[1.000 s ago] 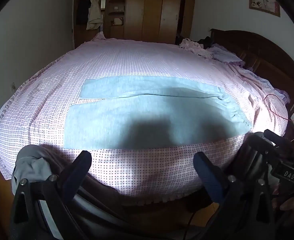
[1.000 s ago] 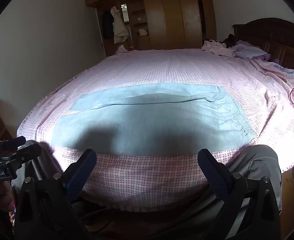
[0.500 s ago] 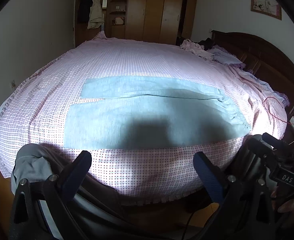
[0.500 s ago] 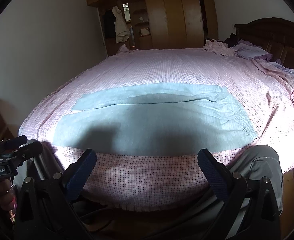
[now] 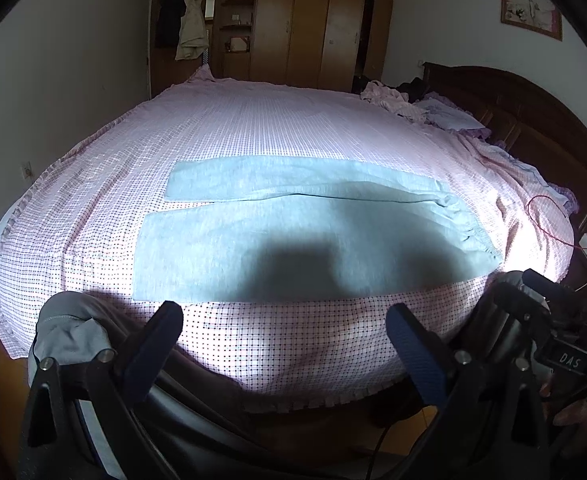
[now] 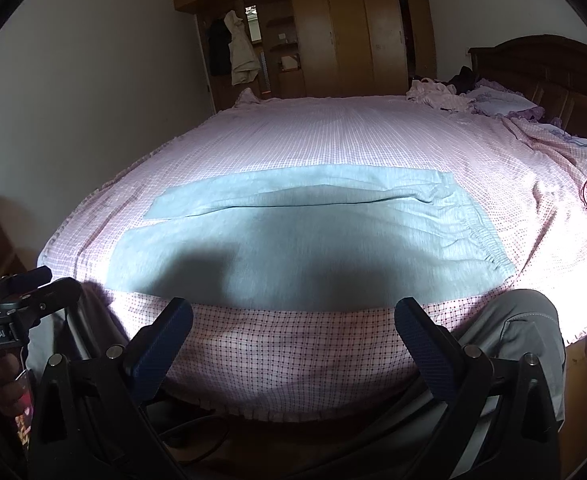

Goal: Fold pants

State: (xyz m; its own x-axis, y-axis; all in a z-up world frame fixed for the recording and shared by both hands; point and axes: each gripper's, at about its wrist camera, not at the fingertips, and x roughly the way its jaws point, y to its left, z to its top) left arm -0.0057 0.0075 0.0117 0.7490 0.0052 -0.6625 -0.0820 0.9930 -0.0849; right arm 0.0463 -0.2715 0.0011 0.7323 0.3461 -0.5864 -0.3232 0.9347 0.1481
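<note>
Pants (image 5: 293, 236), light blue, lie flat on the pink checked bedspread (image 5: 277, 128), spread lengthwise across the bed. We see the elastic waistband (image 6: 481, 240) at the right end and both leg cuffs at the left. The far leg (image 5: 277, 178) sits slightly apart from the near leg at the cuffs, with a dark fold line running between them. A shadow falls across the near half of the fabric.

We hold the left gripper (image 5: 285, 332) low at the near bed edge, its blue fingers (image 5: 153, 348) spread wide with nothing between them, well short of the pants. Right gripper (image 6: 293, 320) is likewise released, wide apart, empty, over the frilled hem of the bedspread just below the near leg edge. Neither touches the cloth.

From the left wrist view the other gripper's black body (image 5: 533, 320) shows at the right, near the waistband end. Grey-trousered knees (image 6: 517, 320) press against the bed edge.

Further back: wooden wardrobe (image 5: 313, 20), a jacket (image 5: 191, 20) hanging on it, dark headboard (image 5: 533, 112), crumpled clothes (image 5: 389, 98) by the pillow, a red cord (image 5: 545, 220) on the right side.
</note>
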